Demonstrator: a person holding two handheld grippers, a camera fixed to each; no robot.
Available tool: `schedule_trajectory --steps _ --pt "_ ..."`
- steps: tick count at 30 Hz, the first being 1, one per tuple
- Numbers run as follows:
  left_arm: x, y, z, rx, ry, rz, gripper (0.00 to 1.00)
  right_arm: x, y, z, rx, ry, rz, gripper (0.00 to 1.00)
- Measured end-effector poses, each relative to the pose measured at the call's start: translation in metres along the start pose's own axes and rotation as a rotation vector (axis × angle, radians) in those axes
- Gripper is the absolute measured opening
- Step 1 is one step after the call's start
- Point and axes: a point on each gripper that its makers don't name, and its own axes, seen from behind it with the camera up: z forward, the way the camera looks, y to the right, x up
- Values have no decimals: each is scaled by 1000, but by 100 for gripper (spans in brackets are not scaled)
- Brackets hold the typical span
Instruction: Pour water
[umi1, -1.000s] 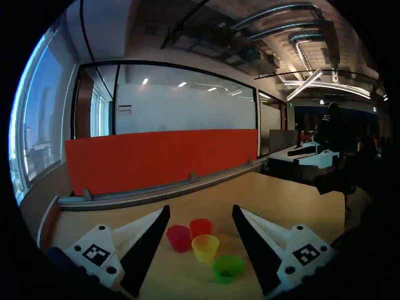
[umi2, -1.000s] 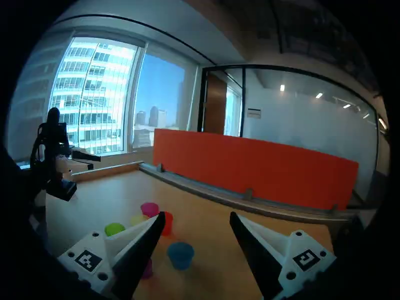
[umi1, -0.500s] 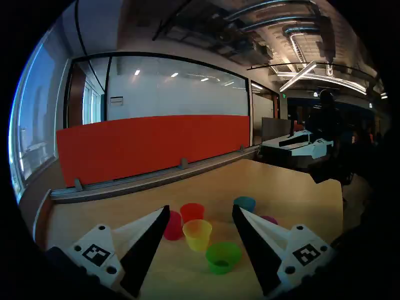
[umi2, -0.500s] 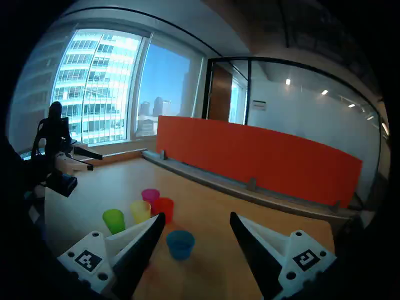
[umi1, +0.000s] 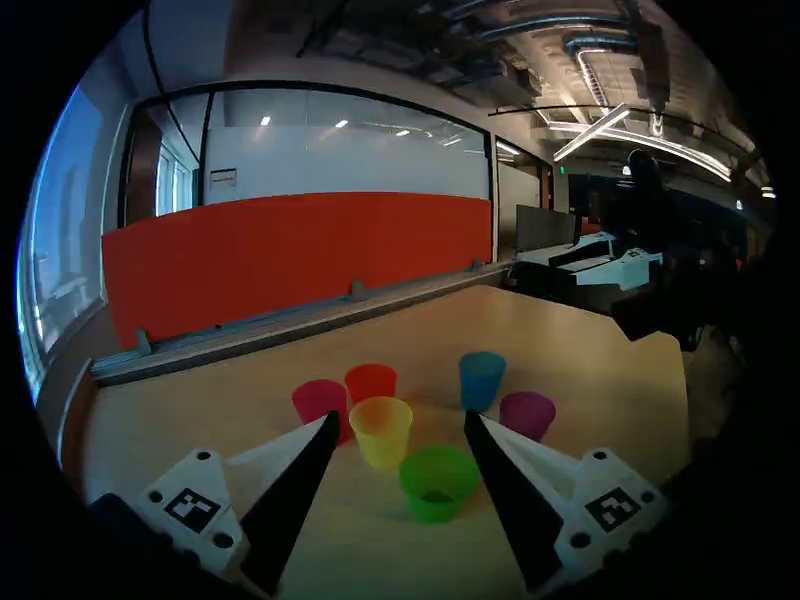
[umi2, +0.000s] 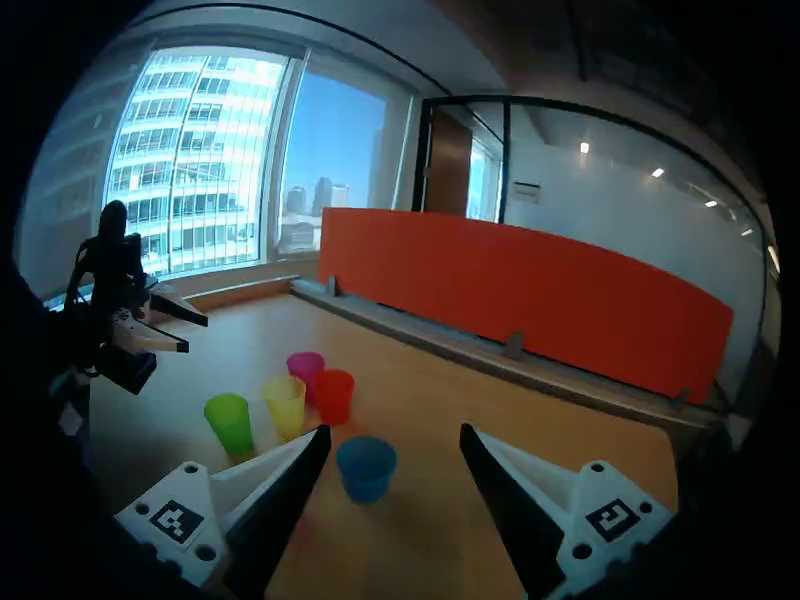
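**Left gripper view.** The left gripper (umi1: 400, 414) has its fingers (umi1: 290, 480) spread wide with nothing between them, above the worktop (umi1: 590, 370). Six cups stand on the worktop, each upright with its long axis vertical and its mouth up.
- The green cup (umi1: 437, 483) is nearest, between the fingertips.
- The yellow cup (umi1: 381, 432) is just behind it.
- The pink cup (umi1: 320, 400) and red cup (umi1: 371, 382) are side by side further back.
- The blue cup (umi1: 481, 380) and purple cup (umi1: 527, 414) are off to the right.

An orange partition (umi1: 300, 250) runs along the far edge.

**Right gripper view.** The right gripper (umi2: 394, 430) is likewise wide open and empty. The blue cup (umi2: 366, 467) stands between its fingertips, apart from the rest. The red (umi2: 334, 395), pink (umi2: 305, 372), yellow (umi2: 285, 403) and green (umi2: 229, 422) cups are grouped beyond, to the left, all upright. A window (umi2: 200, 170) looks onto tower blocks. The left gripper (umi2: 197, 336) appears farther off at the left, its fingers parted and pointing towards the cups.
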Motion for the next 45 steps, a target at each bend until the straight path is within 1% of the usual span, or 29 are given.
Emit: schedule_trajectory --steps 9,21,27,33,45 --pt "-31 10 10 -35 -63 -18 92 -8 -2 8 11 -19 0 100" --pt "-67 25 19 -88 -161 13 92 -13 -2 20 20 -39 -12 100" --pt "-79 29 22 -112 -209 17 92 -15 -2 27 26 -45 -12 100" --pt "-95 30 27 -122 -268 32 92 -17 0 32 27 -52 -15 100" --pt "-112 35 42 -151 -340 49 92 -22 6 40 27 -64 -16 100"
